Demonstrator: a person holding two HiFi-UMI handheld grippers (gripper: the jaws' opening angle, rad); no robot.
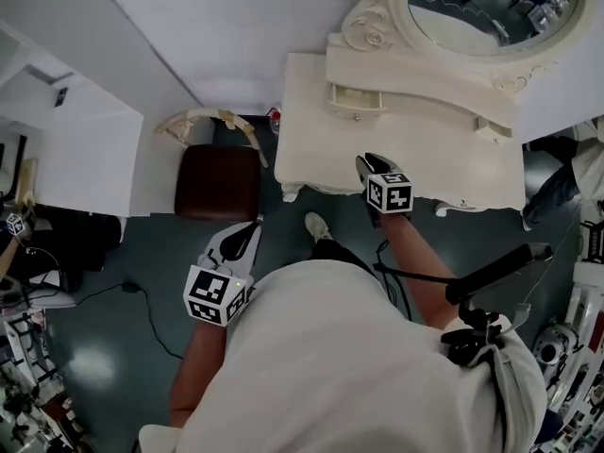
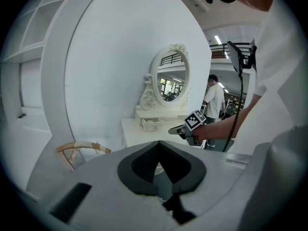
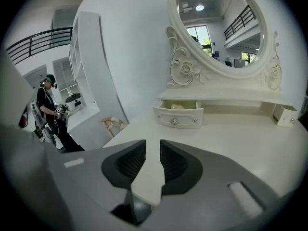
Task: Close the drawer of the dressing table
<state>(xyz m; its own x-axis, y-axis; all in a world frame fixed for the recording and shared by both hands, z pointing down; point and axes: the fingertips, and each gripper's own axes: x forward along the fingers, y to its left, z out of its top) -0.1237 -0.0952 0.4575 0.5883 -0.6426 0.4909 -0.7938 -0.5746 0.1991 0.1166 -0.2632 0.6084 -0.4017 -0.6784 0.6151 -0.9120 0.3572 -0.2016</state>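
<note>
The white dressing table [image 1: 311,149] stands against the wall under an oval mirror [image 1: 491,8]. Its small left drawer [image 1: 356,99] is pulled out; in the right gripper view the drawer [image 3: 178,114] shows a round knob [image 3: 174,121] and something pale inside. My right gripper [image 1: 368,161] hovers over the table's front part, short of the drawer, its jaws [image 3: 153,146] open with nothing between them. My left gripper [image 1: 250,231] hangs over the floor left of the table, beside the stool. Its jaw tips [image 2: 158,143] meet, with nothing held.
A stool with a dark red seat [image 1: 219,182] and a curved cream back [image 1: 203,119] stands left of the table. A second small drawer [image 3: 285,115] sits at the table's right end. A person [image 3: 48,109] stands far left; another [image 1: 566,177] is right of the table. A cable [image 1: 142,300] lies on the floor.
</note>
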